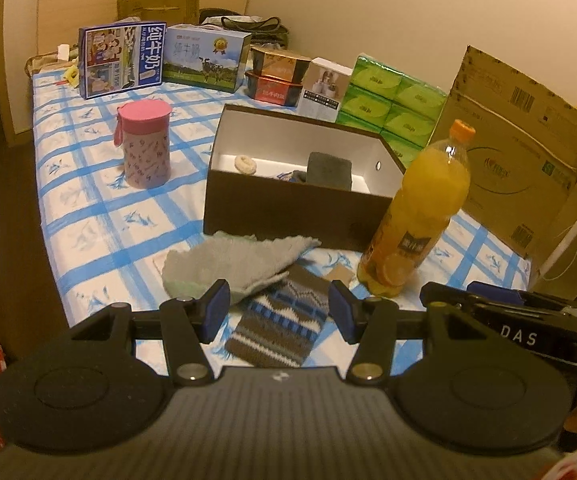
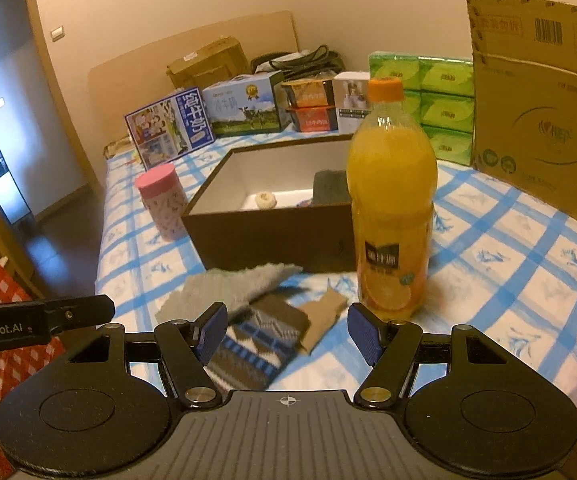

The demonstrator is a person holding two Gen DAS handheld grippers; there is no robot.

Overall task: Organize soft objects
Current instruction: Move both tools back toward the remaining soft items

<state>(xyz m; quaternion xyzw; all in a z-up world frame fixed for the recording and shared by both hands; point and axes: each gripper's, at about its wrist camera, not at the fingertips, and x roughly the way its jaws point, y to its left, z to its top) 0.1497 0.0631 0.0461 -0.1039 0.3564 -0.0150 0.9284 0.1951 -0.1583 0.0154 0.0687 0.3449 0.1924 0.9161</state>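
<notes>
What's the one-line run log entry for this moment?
left gripper: open, over patterned knit sock | right gripper: open | grey knitted cloth: beside brown cardboard box

orange juice bottle upright on blue-checked sheet. pink-lidded canister stands left, well apart. back row: two milk cartons, stacked red tins, green tissue packs. large cardboard box at right.

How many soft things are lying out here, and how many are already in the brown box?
On the bed in front of the box: 2, grey cloth and patterned sock.
In the box: 3, dark grey cloth, cream scrunchie, a partly hidden blue item.
Total: 5
</notes>
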